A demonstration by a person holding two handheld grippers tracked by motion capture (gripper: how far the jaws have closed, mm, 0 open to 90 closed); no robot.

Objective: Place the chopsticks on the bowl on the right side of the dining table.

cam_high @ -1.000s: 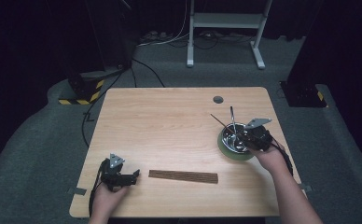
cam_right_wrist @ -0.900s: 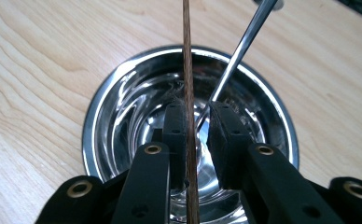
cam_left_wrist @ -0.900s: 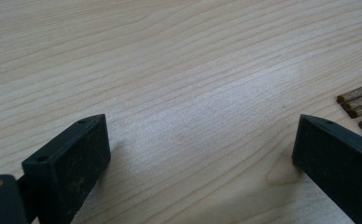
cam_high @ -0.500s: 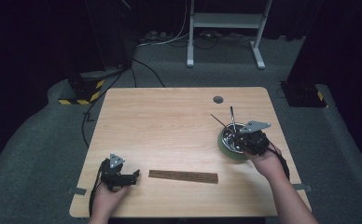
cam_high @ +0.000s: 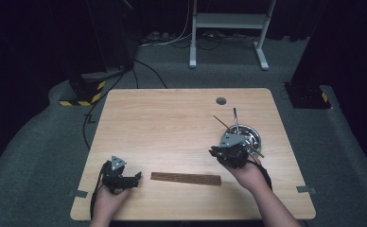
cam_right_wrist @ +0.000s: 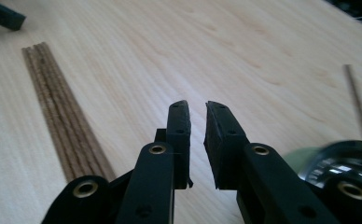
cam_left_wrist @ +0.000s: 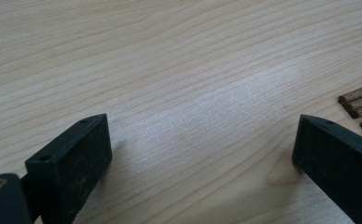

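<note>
High view: chopsticks (cam_high: 186,178) between hand-held grippers.

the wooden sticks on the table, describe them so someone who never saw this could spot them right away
Start at the light wooden table and look along its near edge, between the person's two hands. There a row of thin dark brown sticks lies flat, side by side. Unlike the sticks standing in the round metal bowl at the right, these lie loose on the bare wood.

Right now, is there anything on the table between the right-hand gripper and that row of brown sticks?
No. In the high view, bare table separates the right gripper from the sticks; the right gripper view shows it too.
</note>
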